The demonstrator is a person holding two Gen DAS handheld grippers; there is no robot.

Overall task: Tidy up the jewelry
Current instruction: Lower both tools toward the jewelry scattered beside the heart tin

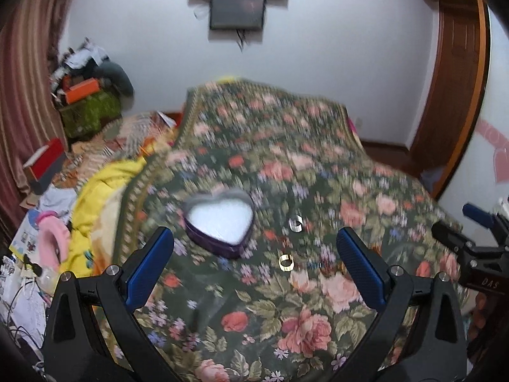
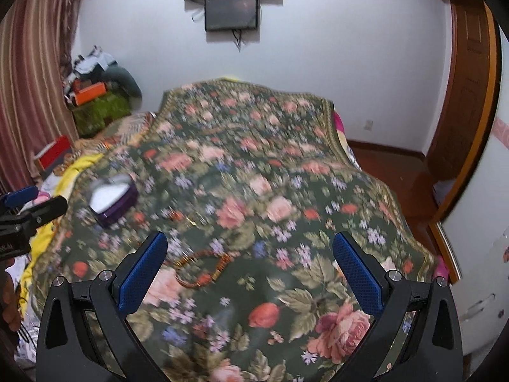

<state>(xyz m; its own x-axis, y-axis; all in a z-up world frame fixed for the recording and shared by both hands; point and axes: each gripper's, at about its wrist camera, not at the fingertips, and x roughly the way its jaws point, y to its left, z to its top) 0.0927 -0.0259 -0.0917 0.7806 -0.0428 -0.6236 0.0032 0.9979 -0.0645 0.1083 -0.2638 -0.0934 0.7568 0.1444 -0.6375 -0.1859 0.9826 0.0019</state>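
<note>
Left wrist view: the left gripper [image 1: 254,264] gapes wide and empty above the floral bedspread [image 1: 318,165], the heart-shaped box [image 1: 219,222] ahead left, a silver ring [image 1: 296,223] and gold ring [image 1: 285,261] between its fingers. Rightward, the right gripper [image 2: 249,273], equally wide and empty, hovers over a beaded bracelet [image 2: 203,267].

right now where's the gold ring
In the left wrist view the gold ring lies on the floral bedspread, between the open fingers of the left gripper, just right of the heart-shaped box and nearer the camera than the silver ring.
</note>
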